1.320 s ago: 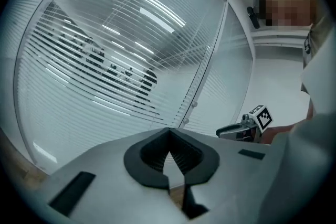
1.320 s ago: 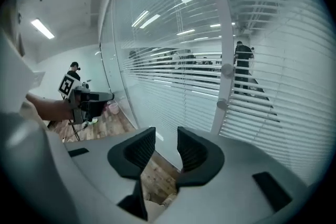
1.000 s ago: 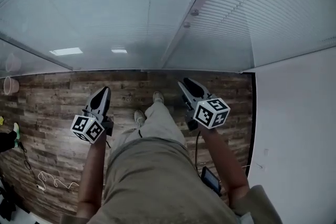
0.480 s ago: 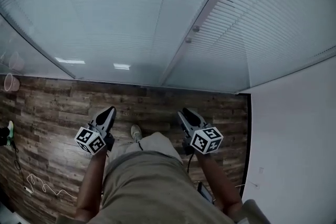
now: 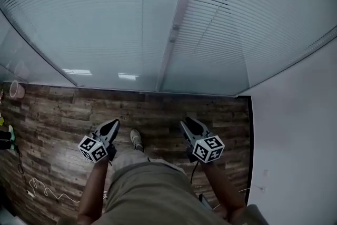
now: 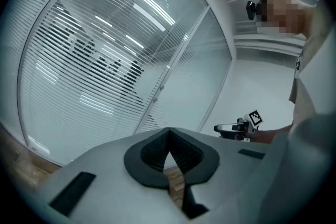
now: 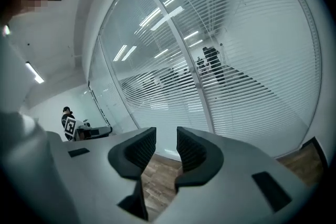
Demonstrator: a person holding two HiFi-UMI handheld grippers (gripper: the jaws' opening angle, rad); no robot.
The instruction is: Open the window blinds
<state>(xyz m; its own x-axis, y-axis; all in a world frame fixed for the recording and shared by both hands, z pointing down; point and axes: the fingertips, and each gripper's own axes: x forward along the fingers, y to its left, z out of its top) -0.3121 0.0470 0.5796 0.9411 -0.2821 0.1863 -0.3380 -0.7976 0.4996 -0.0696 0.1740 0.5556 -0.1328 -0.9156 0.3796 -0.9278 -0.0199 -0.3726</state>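
Head view puts the window blinds (image 5: 95, 2) behind glass (image 5: 110, 63) ahead, left gripper (image 5: 113, 124) jaws together, right gripper (image 5: 187, 123) jaws apart and empty; a hasty reach could hit glass or miss the small frame knob (image 5: 175, 27)

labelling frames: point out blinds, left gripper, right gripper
blinds (image 5: 95, 13): head view, slats of the left panel
left gripper (image 5: 114, 123): head view, at its fingertips
right gripper (image 5: 188, 123): head view, between its fingertips

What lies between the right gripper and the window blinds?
Only a strip of wood floor separates the right gripper from the window blinds in the head view; its jaws stand apart, empty.
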